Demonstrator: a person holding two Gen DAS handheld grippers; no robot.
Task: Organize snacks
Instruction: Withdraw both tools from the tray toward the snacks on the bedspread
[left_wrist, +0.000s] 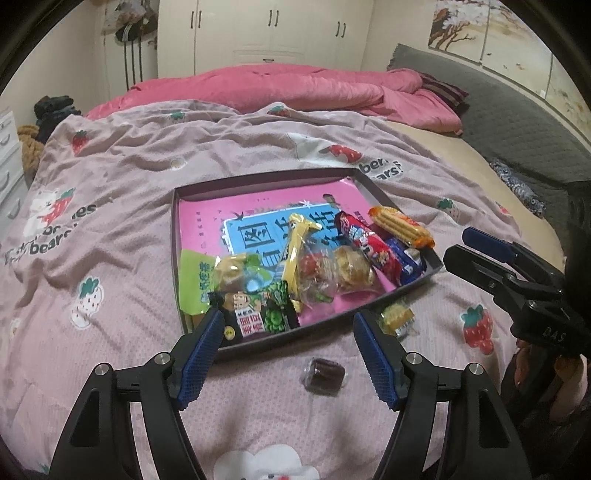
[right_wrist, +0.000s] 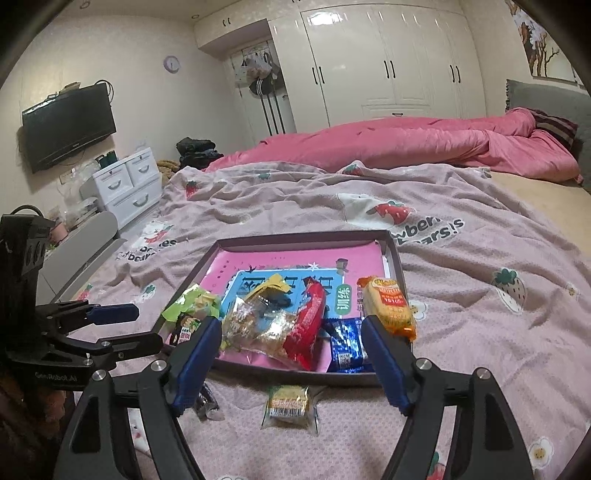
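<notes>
A dark shallow tray (left_wrist: 258, 181) (right_wrist: 295, 236) lies on the bed with a pink book and several wrapped snacks in it, among them an orange biscuit pack (left_wrist: 400, 225) (right_wrist: 388, 306), a red pack (left_wrist: 369, 247) (right_wrist: 308, 325) and a blue pack (left_wrist: 406, 262) (right_wrist: 345, 343). Outside the near rim lie a yellow-wrapped snack (left_wrist: 397, 317) (right_wrist: 288, 402) and a dark brown candy (left_wrist: 324, 374) (right_wrist: 207, 400). My left gripper (left_wrist: 290, 325) (right_wrist: 147, 325) hovers open over the tray's near edge, empty. The right gripper (right_wrist: 290, 325) (left_wrist: 458, 243) is open too, above the yellow snack, holding nothing.
The strawberry-print cover (left_wrist: 147, 184) spreads around the tray. A bunched pink quilt (left_wrist: 295, 88) lies at the far side. White drawers (right_wrist: 125, 184) and a wall television (right_wrist: 68, 125) stand left of the bed, and a grey headboard (left_wrist: 517, 122) to the right.
</notes>
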